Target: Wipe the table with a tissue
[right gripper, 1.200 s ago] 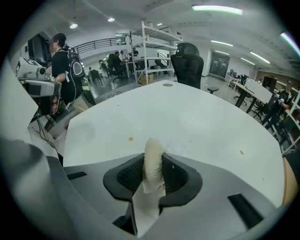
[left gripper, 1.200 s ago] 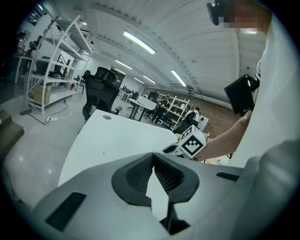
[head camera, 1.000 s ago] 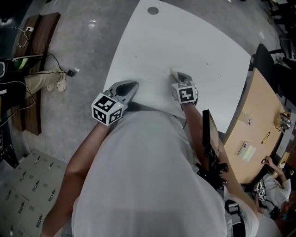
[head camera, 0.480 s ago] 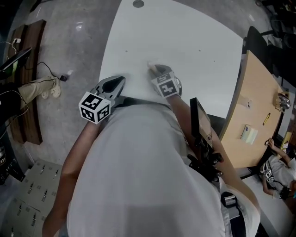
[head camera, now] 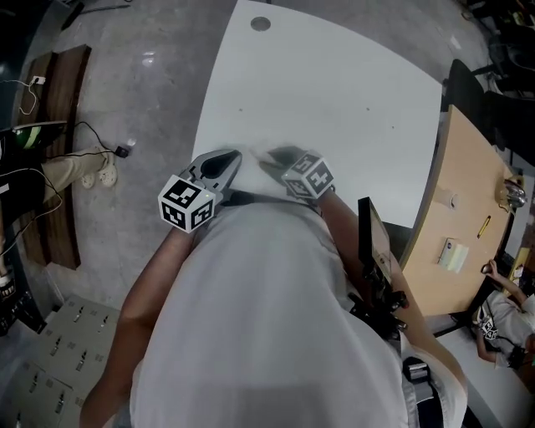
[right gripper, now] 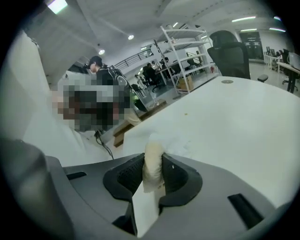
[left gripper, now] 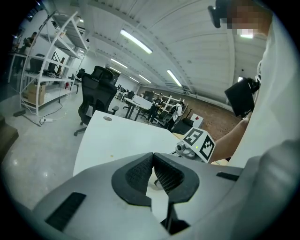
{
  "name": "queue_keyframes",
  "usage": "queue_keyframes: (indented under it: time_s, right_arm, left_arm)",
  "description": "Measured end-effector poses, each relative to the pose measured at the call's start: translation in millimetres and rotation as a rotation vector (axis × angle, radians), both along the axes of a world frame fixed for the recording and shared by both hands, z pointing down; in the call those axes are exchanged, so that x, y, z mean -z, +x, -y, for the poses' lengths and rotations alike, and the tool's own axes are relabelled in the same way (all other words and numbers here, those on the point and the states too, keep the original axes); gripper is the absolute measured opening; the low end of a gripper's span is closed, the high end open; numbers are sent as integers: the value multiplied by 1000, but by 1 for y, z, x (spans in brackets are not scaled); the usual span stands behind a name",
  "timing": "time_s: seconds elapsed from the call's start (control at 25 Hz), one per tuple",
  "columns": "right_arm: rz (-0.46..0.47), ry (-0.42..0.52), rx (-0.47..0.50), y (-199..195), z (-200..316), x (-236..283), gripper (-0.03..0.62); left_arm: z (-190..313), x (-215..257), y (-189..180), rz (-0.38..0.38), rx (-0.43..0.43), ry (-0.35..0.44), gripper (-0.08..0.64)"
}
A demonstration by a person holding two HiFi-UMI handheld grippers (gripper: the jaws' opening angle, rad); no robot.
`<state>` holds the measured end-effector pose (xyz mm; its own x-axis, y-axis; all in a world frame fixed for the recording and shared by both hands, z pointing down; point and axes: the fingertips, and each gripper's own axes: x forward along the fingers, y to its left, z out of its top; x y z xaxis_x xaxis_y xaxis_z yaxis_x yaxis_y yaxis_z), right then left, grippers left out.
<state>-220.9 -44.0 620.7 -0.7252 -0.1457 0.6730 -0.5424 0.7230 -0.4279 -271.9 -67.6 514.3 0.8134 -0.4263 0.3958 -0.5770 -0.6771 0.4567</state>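
1. The right gripper, a grey two-jaw tool with a marker cube, has its jaws clenched on a rolled cream-white paper tissue.
2. The tissue stands upright between the ribbed black pads. Its crumpled front end sticks out past the jaw tips towards the white, round-cornered surface.
3. In the head view the right gripper shows blurred, low over the near edge of the surface, just in front of the person's white shirt.
4. The left gripper has its jaws pressed together at the tips, with nothing between them.
5. In the head view the left gripper sits at the near left corner of the surface, close beside the right one but apart from it.
6. A small round grey grommet lies at the far end of the surface, well apart from both grippers.
7. A black office chair stands beyond the far edge of the surface.
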Motion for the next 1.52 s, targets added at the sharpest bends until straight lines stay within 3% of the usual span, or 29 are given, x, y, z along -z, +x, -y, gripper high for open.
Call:
queue_keyframes:
  time_s: [0.2, 0.36, 0.68, 0.92, 1.08, 1.24, 1.36, 1.52]
  right_arm:
    - [110, 62, -210, 14, 54, 35, 95]
    - [-2, 114, -332, 39, 96, 35, 95]
    - [-159, 127, -252, 26, 120, -1, 95]
    - [-226, 183, -188, 7, 147, -8, 95]
    - [-327, 228, -139, 3, 159, -13, 95]
    - [-372, 283, -171, 15, 176, -9, 95]
    - [-377, 269, -191, 26, 192, -12, 95]
    - [-404, 282, -56, 17, 188, -17, 95]
  left_arm:
    - [0, -3, -17, -2, 52, -7, 15]
    - [-5, -4, -29, -11, 80, -16, 15]
    - [-12, -6, -53, -8, 138, -23, 15]
    - [-7, -6, -68, -2, 176, -19, 15]
    - [-6, -7, -73, 2, 185, -25, 15]
    - [-4, -7, -75, 1, 193, -26, 15]
    - [-2, -6, -79, 6, 205, -24, 15]
    - [-5, -7, -84, 7, 230, -31, 15]
